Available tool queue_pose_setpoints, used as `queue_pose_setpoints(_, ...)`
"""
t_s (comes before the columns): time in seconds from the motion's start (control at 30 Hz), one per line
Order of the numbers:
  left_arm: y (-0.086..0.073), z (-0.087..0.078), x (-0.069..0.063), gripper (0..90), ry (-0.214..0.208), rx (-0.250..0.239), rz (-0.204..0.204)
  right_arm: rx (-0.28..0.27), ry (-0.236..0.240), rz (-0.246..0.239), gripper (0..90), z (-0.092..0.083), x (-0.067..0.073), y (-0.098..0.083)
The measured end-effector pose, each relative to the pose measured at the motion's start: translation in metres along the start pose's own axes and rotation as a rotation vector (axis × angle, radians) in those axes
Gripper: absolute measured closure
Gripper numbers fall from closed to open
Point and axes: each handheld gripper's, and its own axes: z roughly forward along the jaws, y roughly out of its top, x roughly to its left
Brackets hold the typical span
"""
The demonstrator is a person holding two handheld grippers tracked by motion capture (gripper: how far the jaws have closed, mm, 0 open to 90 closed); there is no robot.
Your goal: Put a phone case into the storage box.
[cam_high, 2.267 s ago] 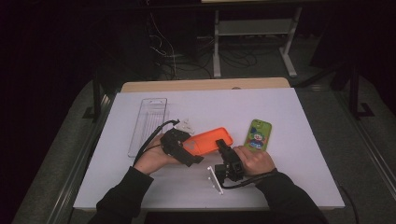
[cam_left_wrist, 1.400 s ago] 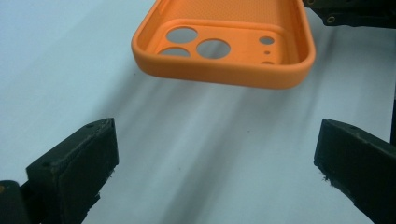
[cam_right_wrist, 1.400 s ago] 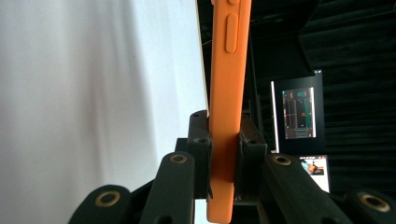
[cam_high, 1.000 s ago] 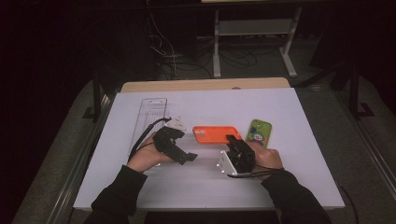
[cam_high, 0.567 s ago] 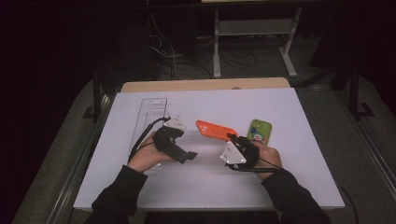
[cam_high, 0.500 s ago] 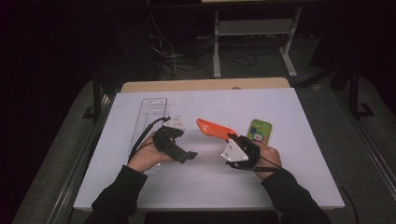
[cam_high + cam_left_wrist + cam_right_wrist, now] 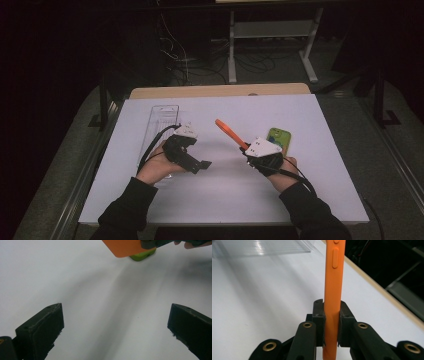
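The right gripper (image 7: 248, 150) clamps the orange case (image 7: 333, 287) edge-on, above open table (image 7: 300, 107). The left gripper (image 7: 115, 325) gapes, empty. The right gripper view reveals the case's side buttons.

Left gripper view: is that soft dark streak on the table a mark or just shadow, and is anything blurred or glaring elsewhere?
Left gripper view: just soft shadow on the white table; the orange phone case is cropped at the top edge. Right gripper view: the case is sharp between the pads, with glare on the clear tray. High view: room dark, table evenly lit.
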Motion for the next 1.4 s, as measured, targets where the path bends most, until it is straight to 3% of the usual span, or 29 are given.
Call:
queue_pose_setpoints(0.33, 0.0, 0.0, 0.0, 0.0, 0.004, -0.011, -0.016, 0.001, 0.14, 0.25, 78.3, 0.001, -0.018, -0.005)
queue_pose_setpoints(0.37, 0.0, -0.001, 0.001, 0.0, 0.01, -0.003, 0.002, 0.001, 0.166, 0.312, 78.3, 0.001, -0.018, -0.005)
queue_pose_setpoints(0.47, 0.0, -0.001, 0.0, 0.0, 0.01, -0.018, -0.028, -0.014, 0.195, 0.38, 78.4, 0.003, -0.023, -0.008)
queue_pose_setpoints(0.6, 0.0, -0.002, 0.003, 0.0, 0.02, -0.016, -0.003, -0.01, 0.218, 0.452, 78.5, 0.004, -0.024, -0.012)
queue_pose_setpoints(0.63, 0.0, -0.002, 0.002, 0.0, 0.022, -0.029, -0.018, -0.009, 0.22, 0.464, 78.5, 0.005, -0.024, -0.012)
queue_pose_setpoints(0.77, 0.002, -0.004, 0.005, 0.0, 0.012, -0.068, -0.031, -0.012, 0.217, 0.462, 78.5, 0.006, -0.023, -0.013)
queue_pose_setpoints(0.83, 0.003, -0.005, 0.004, 0.0, 0.003, -0.092, -0.064, -0.014, 0.215, 0.462, 78.5, 0.006, -0.021, -0.012)
queue_pose_setpoints(0.93, 0.006, -0.007, 0.006, 0.0, 0.015, -0.121, -0.075, -0.017, 0.214, 0.454, 78.5, 0.005, -0.019, -0.011)
queue_pose_setpoints(1.03, 0.01, -0.006, 0.008, 0.0, -0.002, -0.149, -0.108, -0.019, 0.212, 0.459, 78.5, 0.004, -0.017, -0.011)
queue_pose_setpoints(1.4, 0.033, 0.0, 0.015, 0.0, -0.032, -0.202, -0.137, -0.048, 0.209, 0.449, 78.5, 0.004, -0.012, -0.006)
